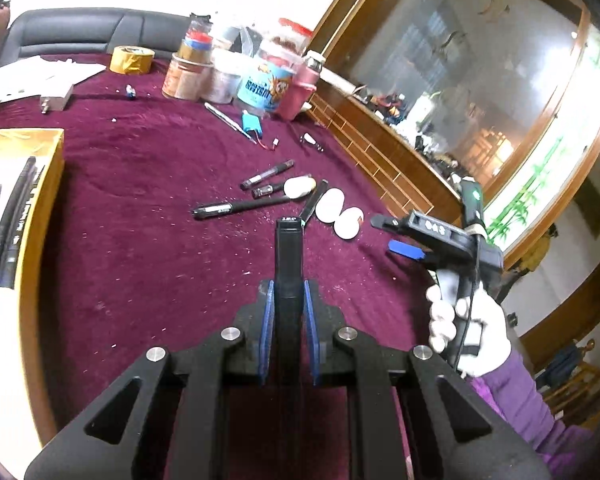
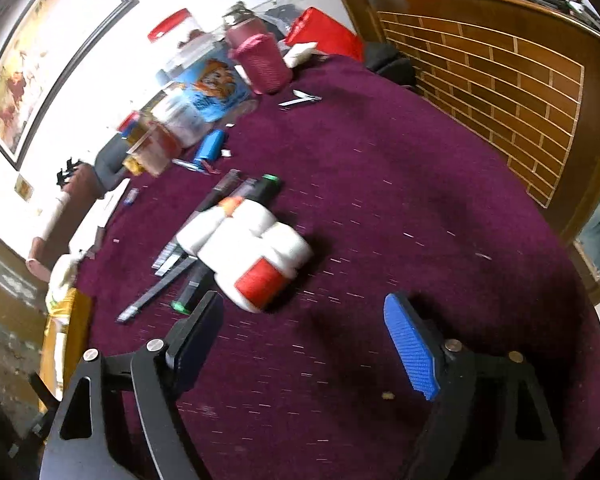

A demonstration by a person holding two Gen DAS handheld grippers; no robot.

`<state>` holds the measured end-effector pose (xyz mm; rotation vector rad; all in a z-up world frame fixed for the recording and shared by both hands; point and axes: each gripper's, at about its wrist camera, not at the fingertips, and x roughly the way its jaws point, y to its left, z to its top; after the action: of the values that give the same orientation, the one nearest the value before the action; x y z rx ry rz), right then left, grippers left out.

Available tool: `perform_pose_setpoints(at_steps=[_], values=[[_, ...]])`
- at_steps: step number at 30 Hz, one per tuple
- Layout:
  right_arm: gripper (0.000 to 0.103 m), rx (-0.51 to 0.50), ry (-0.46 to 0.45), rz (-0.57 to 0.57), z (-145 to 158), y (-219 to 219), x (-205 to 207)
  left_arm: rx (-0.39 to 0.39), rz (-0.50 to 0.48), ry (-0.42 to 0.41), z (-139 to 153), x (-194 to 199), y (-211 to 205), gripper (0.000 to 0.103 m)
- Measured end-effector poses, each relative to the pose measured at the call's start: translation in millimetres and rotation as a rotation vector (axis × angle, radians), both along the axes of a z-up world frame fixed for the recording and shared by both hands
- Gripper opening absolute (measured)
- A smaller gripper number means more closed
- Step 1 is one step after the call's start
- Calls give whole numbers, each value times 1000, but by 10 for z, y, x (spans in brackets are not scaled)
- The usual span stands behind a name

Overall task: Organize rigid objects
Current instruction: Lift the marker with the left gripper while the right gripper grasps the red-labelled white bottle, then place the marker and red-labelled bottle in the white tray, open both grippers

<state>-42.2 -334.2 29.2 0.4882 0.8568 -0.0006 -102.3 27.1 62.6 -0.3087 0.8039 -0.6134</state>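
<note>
Left gripper [image 1: 288, 300] clamps a black marker [image 1: 287, 256], tip toward twelve o'clock. Right gripper [image 2: 304, 344] hangs wide, empty; white bottles [image 2: 244, 252] at eleven.

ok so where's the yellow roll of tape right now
In the left wrist view, the yellow roll of tape sits at the far edge of the purple tablecloth, upper left, just left of the cluster of jars and in front of the black sofa.

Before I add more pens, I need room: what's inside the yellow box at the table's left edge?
The yellow box holds several black pens lying side by side. Its near end is out of frame, so a full count isn't possible.
</note>
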Motion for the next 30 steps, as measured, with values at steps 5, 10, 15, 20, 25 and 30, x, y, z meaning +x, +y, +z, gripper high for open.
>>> perform_pose_setpoints(at_steps=[5,10,15,20,25,30], values=[[59,14,60,-16,82,128,250,-36,29,-16,46,-85,274,12],[51,63,151,-66,-64,167,465,-58,76,-44,120,-189,587,12],[32,69,152,-82,-121,243,481,-99,94,-60,158,-247,763,12],[32,75,119,-53,-19,292,320,-150,121,-71,241,-284,987,12],[31,106,59,56,225,516,42,-220,166,-69,313,-369,1384,12],[31,127,5,231,450,1096,-118,-239,253,-61,322,-545,1853,12]])
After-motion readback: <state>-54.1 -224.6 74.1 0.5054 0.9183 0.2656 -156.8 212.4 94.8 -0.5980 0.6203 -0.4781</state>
